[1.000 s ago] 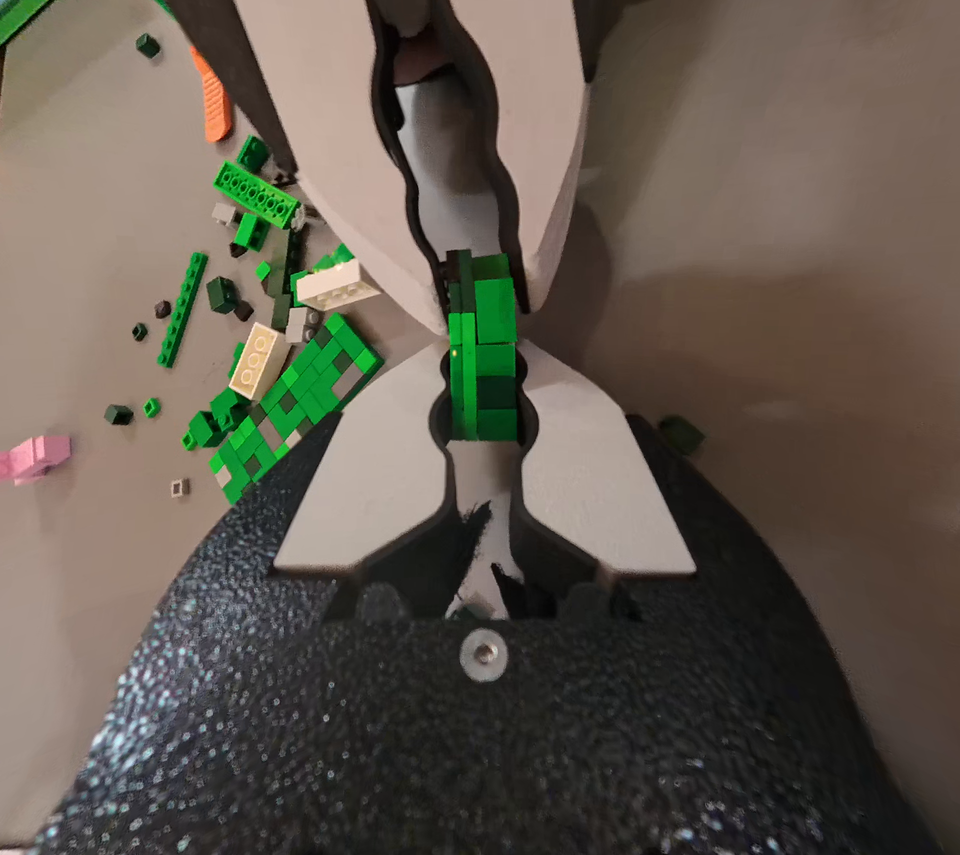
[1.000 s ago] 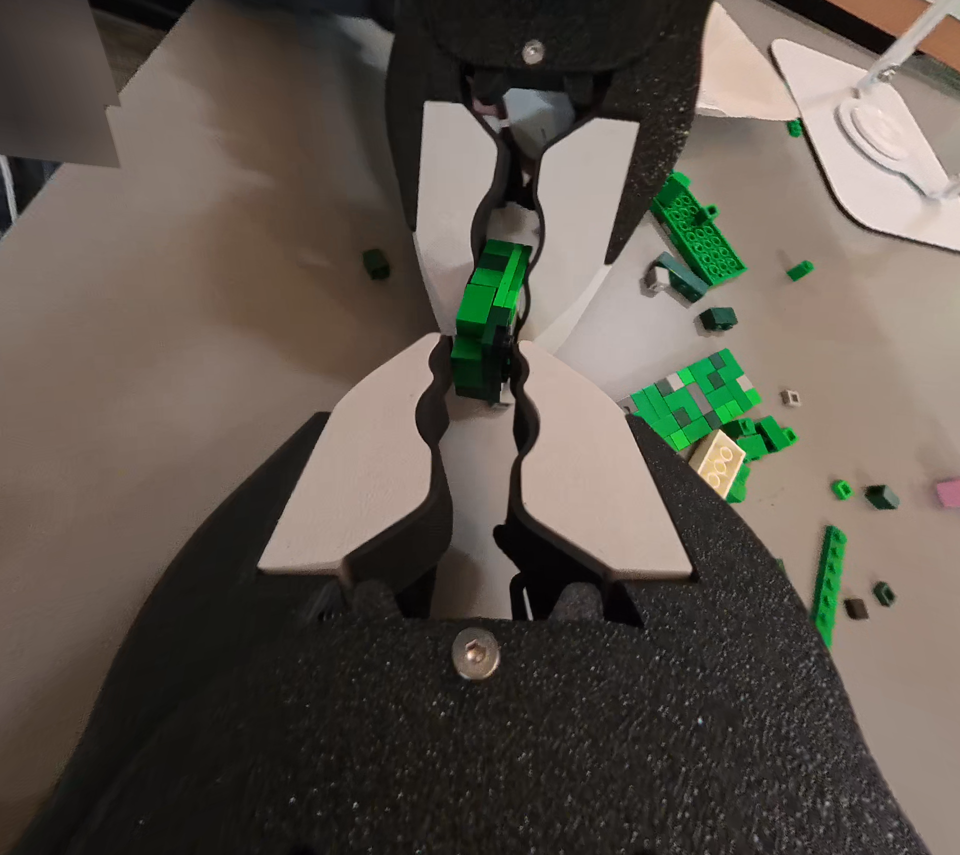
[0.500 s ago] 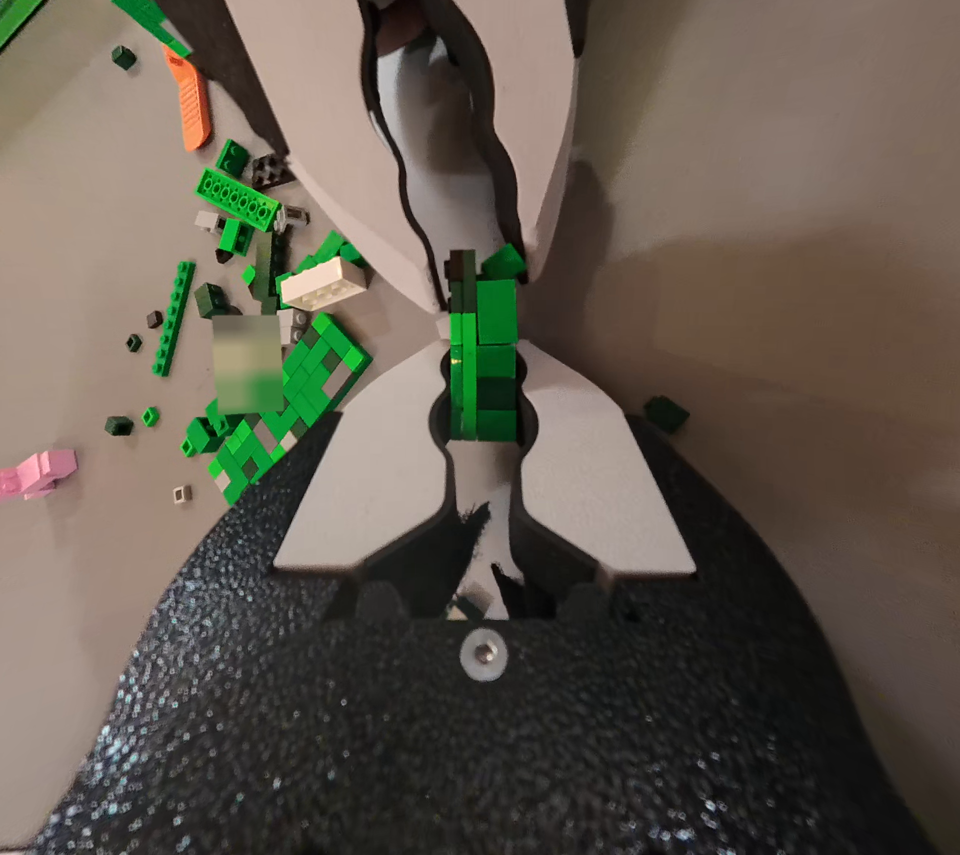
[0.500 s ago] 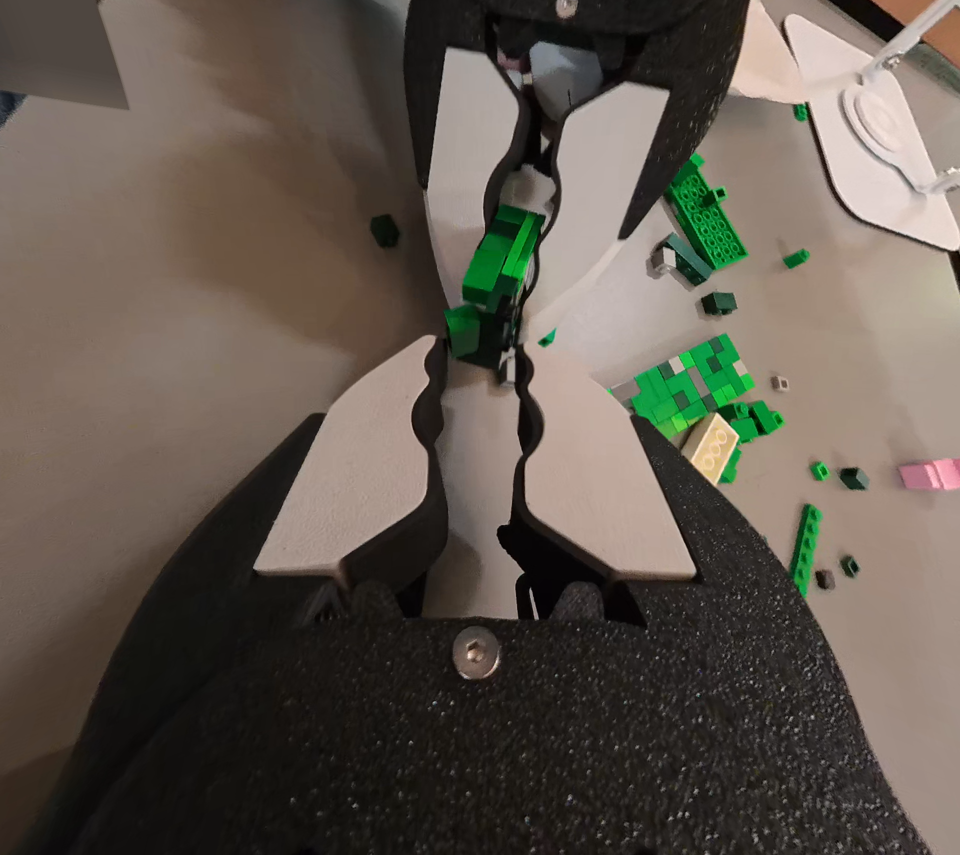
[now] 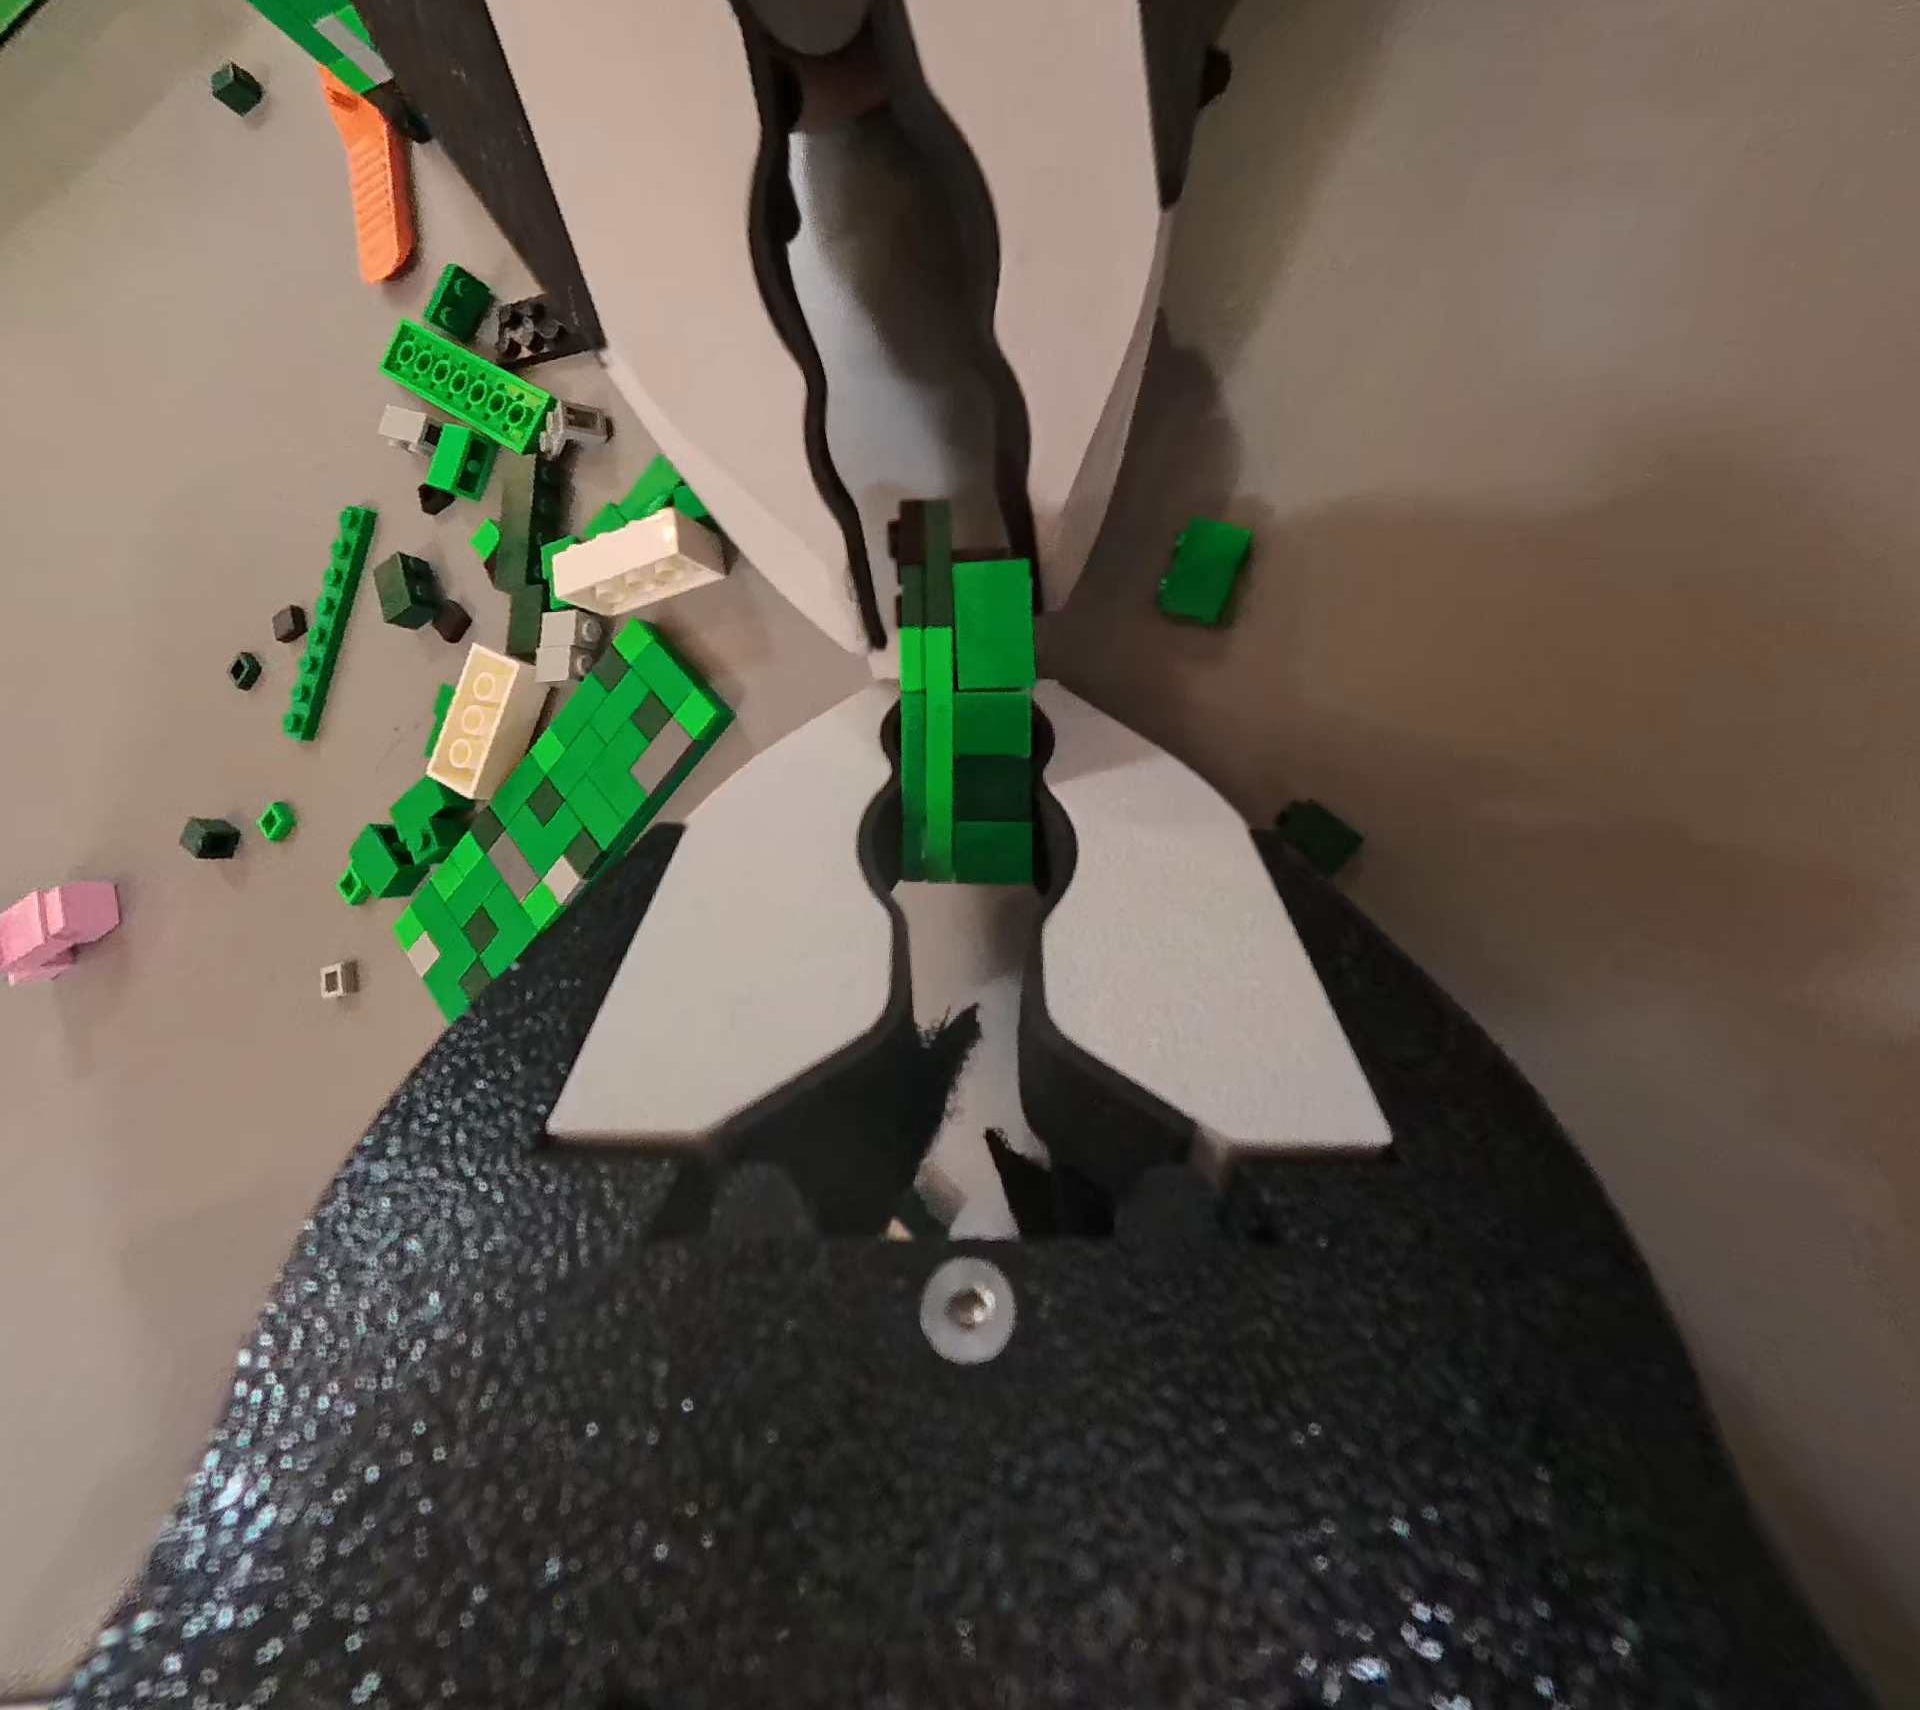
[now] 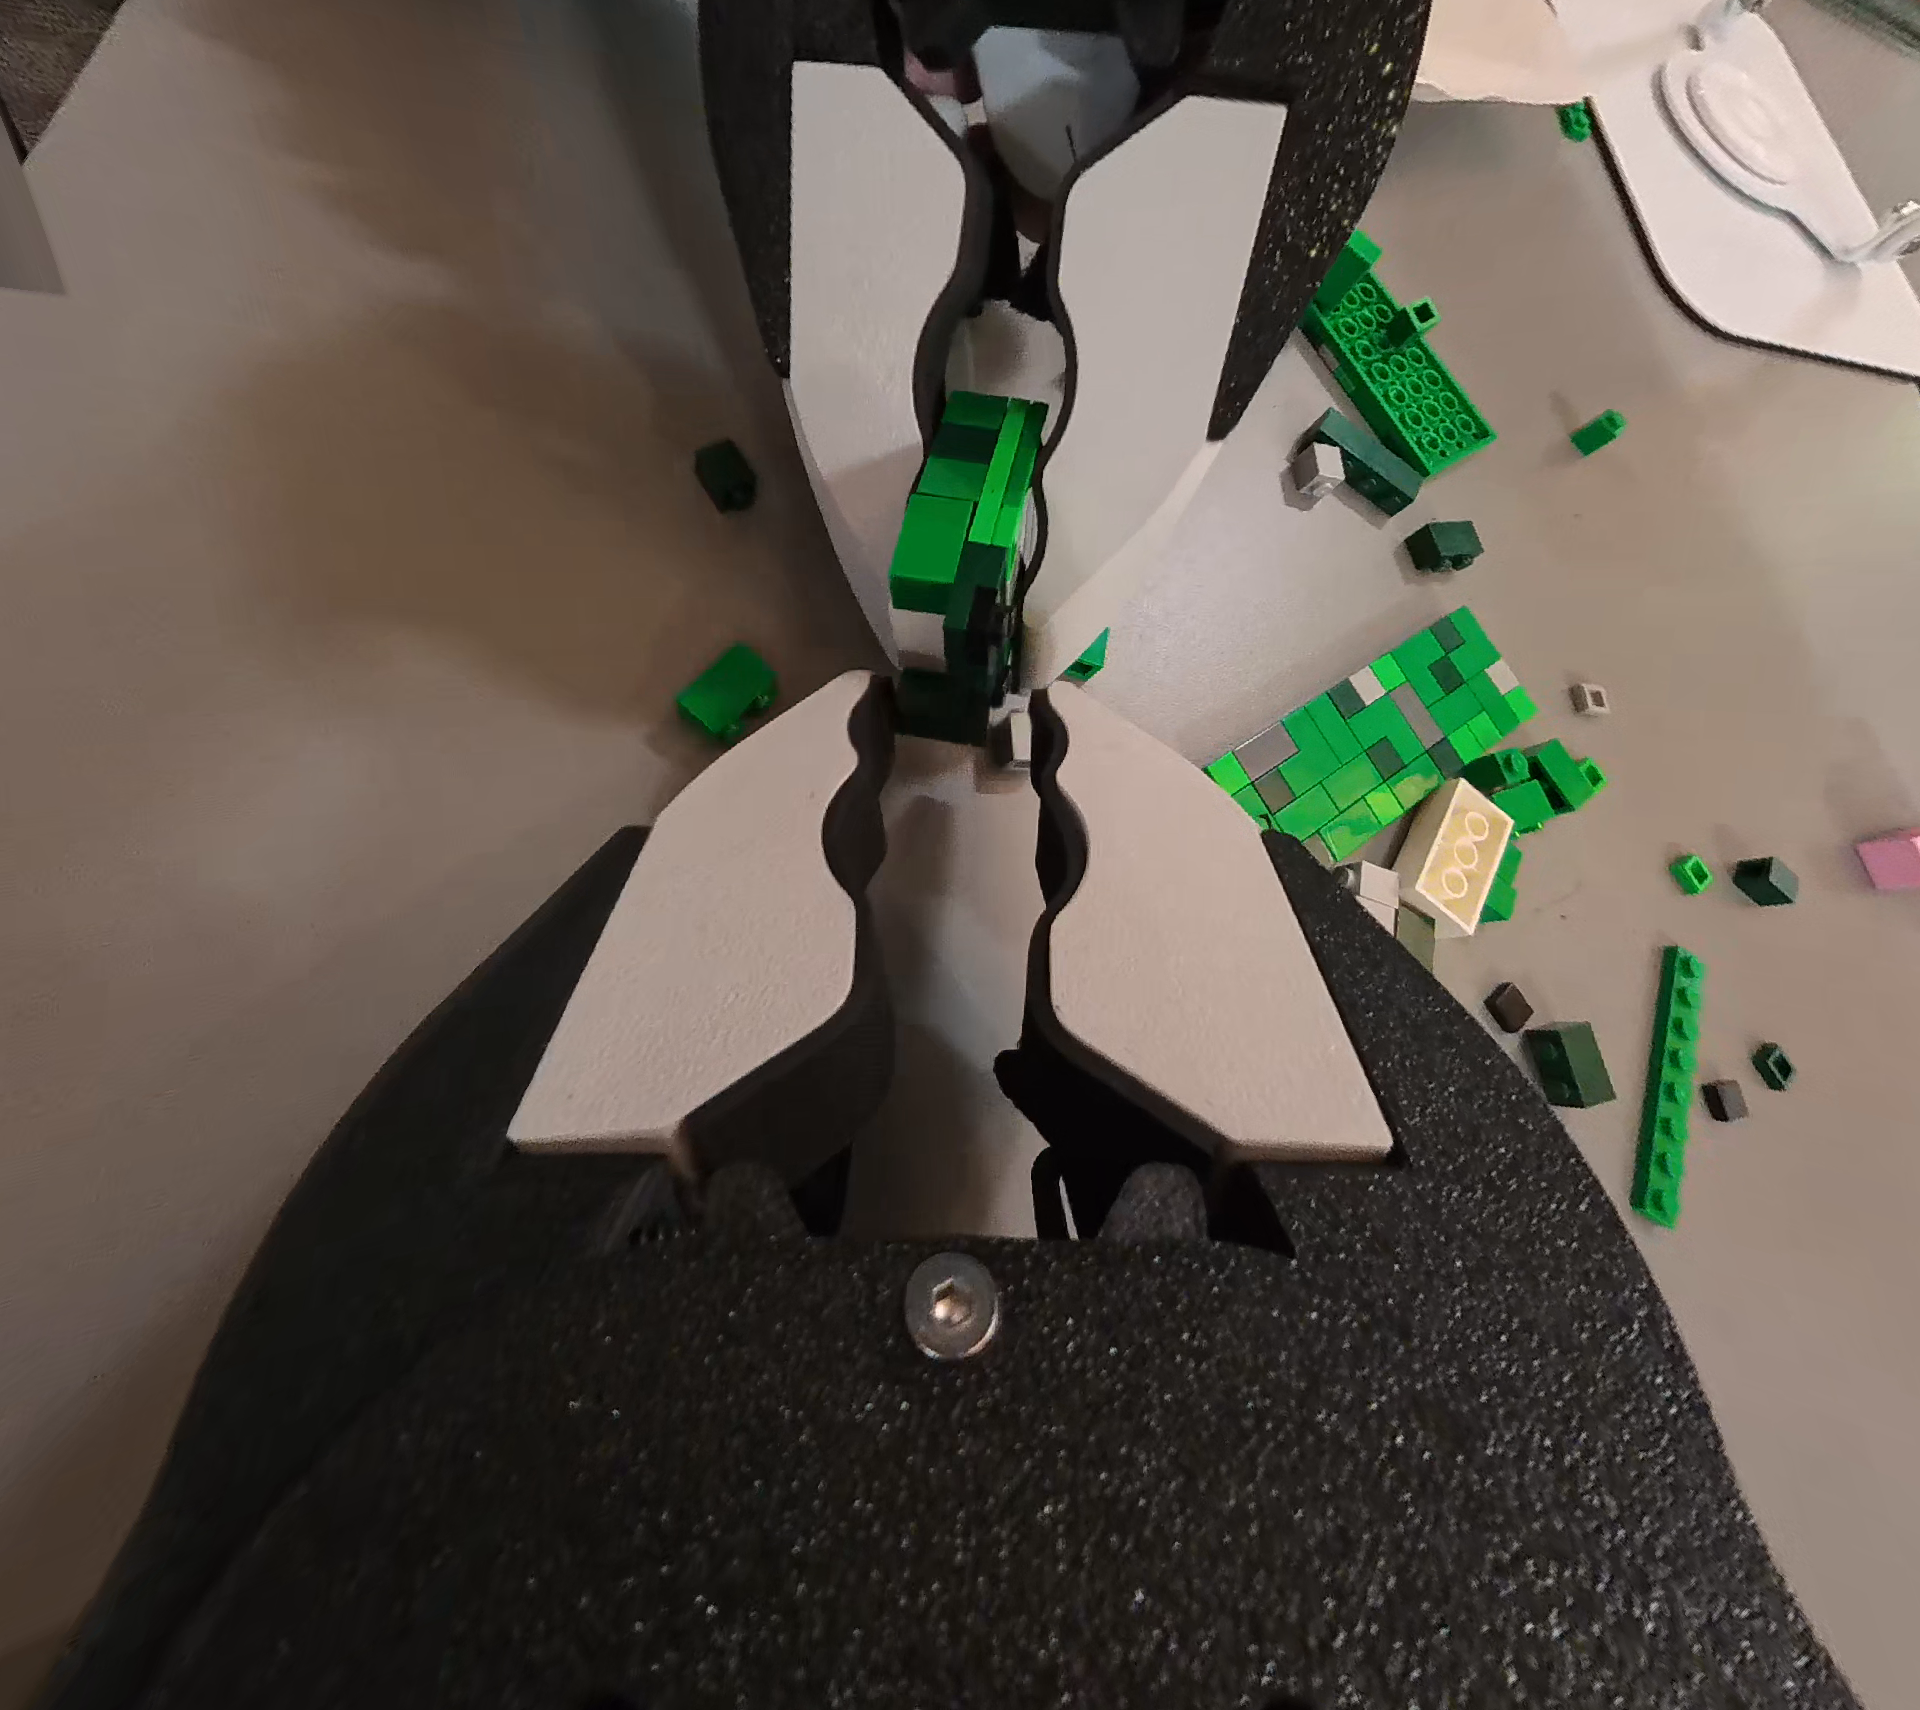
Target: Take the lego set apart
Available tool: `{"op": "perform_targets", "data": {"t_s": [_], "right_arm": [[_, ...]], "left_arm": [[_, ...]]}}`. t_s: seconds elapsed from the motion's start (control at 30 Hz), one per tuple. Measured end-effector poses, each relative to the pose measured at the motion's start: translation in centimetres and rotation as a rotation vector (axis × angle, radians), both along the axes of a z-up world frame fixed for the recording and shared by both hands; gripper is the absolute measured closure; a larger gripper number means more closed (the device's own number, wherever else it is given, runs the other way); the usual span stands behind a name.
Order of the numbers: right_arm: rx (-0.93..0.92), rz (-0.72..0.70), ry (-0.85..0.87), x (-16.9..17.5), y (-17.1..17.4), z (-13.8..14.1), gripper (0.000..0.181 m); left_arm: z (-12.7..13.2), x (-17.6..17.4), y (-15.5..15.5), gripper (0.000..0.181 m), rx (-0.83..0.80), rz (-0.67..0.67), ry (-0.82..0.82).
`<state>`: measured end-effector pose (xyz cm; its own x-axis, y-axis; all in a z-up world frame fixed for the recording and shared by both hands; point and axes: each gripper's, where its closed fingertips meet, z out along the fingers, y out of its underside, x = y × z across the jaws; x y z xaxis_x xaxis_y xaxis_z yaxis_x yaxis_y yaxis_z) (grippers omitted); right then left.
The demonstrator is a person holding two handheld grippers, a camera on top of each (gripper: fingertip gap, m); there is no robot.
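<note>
A small stack of green and dark green lego bricks (image 5: 971,725) is held in the air between both grippers, above the grey table (image 5: 1558,310). My left gripper (image 5: 961,704) is shut on its near end. My right gripper (image 6: 961,710) is shut on the dark green end (image 6: 940,704), and it comes in from the top of the left wrist view. The stack also shows in the right wrist view (image 6: 956,507), inside the left gripper's fingers. A loose bright green brick (image 6: 727,692) lies on the table beside the grippers; it also shows in the left wrist view (image 5: 1205,569).
Loose pieces lie to one side: a green mosaic plate (image 5: 561,819), white brick (image 5: 634,564), cream brick (image 5: 483,720), long green plate (image 5: 330,621), orange separator (image 5: 374,195), pink piece (image 5: 57,928). A dark green brick (image 5: 1320,834) lies near my left gripper. A white stand base (image 6: 1745,133) sits far right. My two grippers' fingertips are within a few centimetres of each other. From either gripper's tips it is about 9 centimeters to the green mosaic plate (image 5: 561,819). My right wrist view (image 6: 1363,734) looks at it from another angle.
A bright green brick has come off the far end of the stack and dropped onto the table. Both grippers stay shut on the stack, and the stack's far end looks shorter.
</note>
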<state>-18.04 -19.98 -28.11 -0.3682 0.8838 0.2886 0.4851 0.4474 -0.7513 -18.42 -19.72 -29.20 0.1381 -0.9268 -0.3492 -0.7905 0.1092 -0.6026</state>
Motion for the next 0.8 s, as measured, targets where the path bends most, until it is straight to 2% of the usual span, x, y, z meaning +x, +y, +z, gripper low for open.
{"op": "perform_targets", "data": {"t_s": [0.2,0.37,0.8], "right_arm": [[0.028,0.073,0.012,0.4,-0.7,0.3,0.161],[0.121,0.160,-0.021,1.0,-1.5,-0.3,0.160],[0.020,0.103,-0.100,2.1,-0.8,-1.0,0.165]], "left_arm": [[0.5,0.5,-0.5,0.164,0.001,-0.040,-0.033],[0.0,0.8,-1.2,0.164,0.047,-0.110,0.042],[0.1,-0.1,-0.8,0.164,-0.063,-0.041,-0.052]]}}
